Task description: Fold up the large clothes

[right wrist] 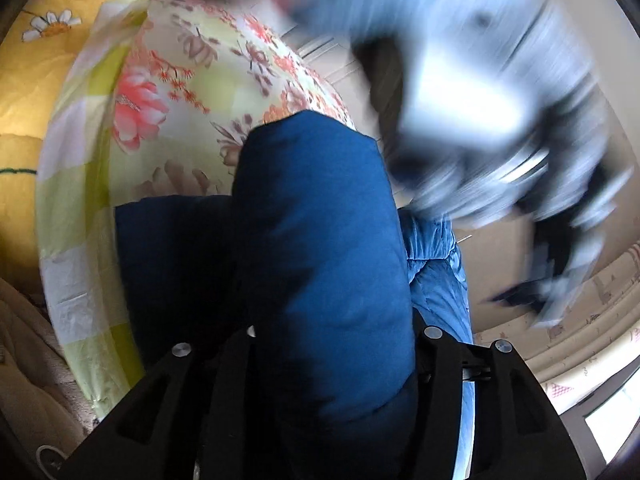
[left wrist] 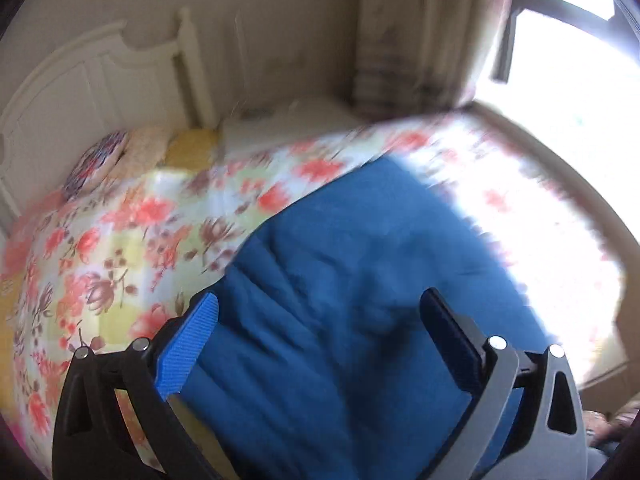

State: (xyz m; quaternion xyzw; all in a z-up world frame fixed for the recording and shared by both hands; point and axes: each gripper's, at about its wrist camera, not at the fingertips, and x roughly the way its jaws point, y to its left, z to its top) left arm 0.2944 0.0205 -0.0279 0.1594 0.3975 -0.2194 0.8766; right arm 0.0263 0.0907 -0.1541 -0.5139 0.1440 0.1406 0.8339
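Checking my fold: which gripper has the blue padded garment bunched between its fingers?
The right gripper: a thick roll of blue padded garment fills its gap. The left gripper gapes wide, the garment lying spread beyond it.

bed: floral quilt cover | on it: blue padded garment, round patterned cushion by headboard

My left gripper points steeply down, its jaws spread as wide as they go, the blue-faced finger on one side and the dark one on the other, nothing pinched between them. My right gripper has a thick roll of the blue garment between its jaws; the pads are hidden, so I can't tell whether they press it. The blurred grey shape ahead is perhaps my left tool.
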